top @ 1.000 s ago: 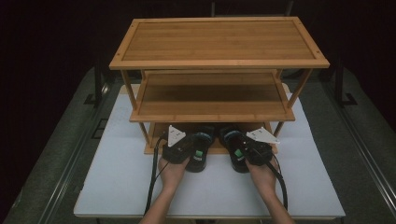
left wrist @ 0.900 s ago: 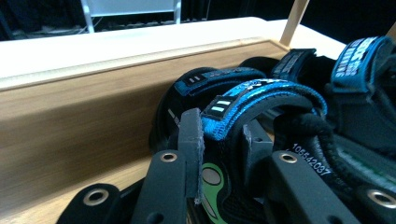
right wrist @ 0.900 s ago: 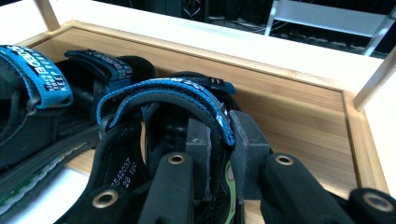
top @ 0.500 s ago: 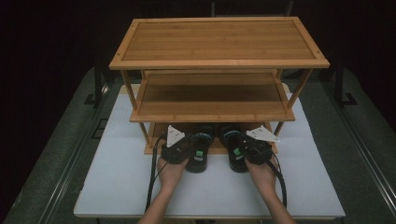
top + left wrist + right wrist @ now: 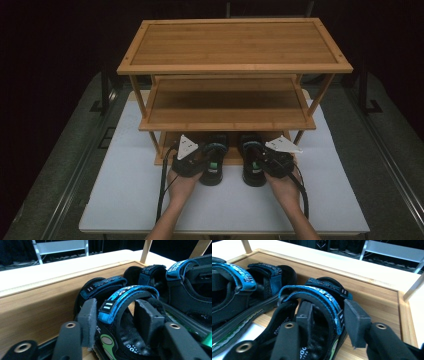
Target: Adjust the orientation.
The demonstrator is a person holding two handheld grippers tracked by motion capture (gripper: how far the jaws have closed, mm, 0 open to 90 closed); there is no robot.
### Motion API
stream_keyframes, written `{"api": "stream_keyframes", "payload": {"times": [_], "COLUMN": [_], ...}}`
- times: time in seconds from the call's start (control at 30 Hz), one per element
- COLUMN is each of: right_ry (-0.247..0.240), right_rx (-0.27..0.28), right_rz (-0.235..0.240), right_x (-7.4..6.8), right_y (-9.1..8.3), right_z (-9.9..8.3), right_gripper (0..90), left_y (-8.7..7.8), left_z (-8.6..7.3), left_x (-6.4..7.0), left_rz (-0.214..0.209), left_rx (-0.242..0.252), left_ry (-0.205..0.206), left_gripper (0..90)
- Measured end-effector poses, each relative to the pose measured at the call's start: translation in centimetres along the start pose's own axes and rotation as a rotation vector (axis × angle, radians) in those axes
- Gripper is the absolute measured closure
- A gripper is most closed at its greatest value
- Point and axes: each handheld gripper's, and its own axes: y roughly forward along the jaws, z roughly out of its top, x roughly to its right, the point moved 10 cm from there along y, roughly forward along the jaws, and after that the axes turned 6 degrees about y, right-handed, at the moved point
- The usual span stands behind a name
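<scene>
Sandals, left [image 5: 214, 165] and right [image 5: 252, 165], lie partly on the rack's bottom shelf [image 5: 235, 140], each gripper's fingers straddling a strap

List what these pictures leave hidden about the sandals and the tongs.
- High view: the toes of the left sandal and right sandal lie under the rack's middle shelf.
- Left gripper view: the left tongs straddle the blue strap; contact unclear.
- Right gripper view: the right tongs likewise; heel cut off below.

Left tool [image 5: 200, 159] on left sandal [image 5: 214, 167], right tool [image 5: 260, 159] on right sandal [image 5: 252, 165], under bamboo rack [image 5: 235, 67].
</scene>
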Motion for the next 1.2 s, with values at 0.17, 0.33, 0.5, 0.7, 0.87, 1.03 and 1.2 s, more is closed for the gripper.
{"api": "stream_keyframes", "payload": {"times": [0.17,0.33,0.5,0.7,0.87,1.03,1.2], "right_ry": [0.006,0.004,-0.003,-0.013,-0.018,-0.016,-0.033], "right_rx": [0.013,0.03,0.038,0.054,0.056,0.059,0.062], "right_rz": [0.011,0.049,0.074,0.119,0.144,0.16,0.191], "right_x": [0.1,0.0,0.2,-0.1,-0.1,-0.2,-0.7], "right_y": [-0.5,-1.5,-2.7,-4.1,-4.9,-5.4,-5.9], "right_z": [0.1,0.1,-0.1,-0.6,-1.2,-1.5,-2.1], "right_gripper": [55.1,52.8,48.8,45.0,43.5,42.0,38.8], "left_y": [-0.5,-1.2,-2.1,-3.2,-3.9,-4.6,-5.0], "left_z": [0.3,0.2,0.3,0.2,0.0,0.0,-0.2], "left_x": [0.3,0.6,0.9,1.3,1.3,1.6,2.3], "left_rz": [-0.027,-0.031,-0.046,-0.06,-0.067,-0.077,-0.092], "left_rx": [-0.001,0.003,0.014,0.024,0.028,0.037,0.036], "left_ry": [0.021,0.041,0.05,0.068,0.069,0.082,0.104], "left_gripper": [49.0,46.6,44.3,41.4,39.7,38.8,37.7]}}
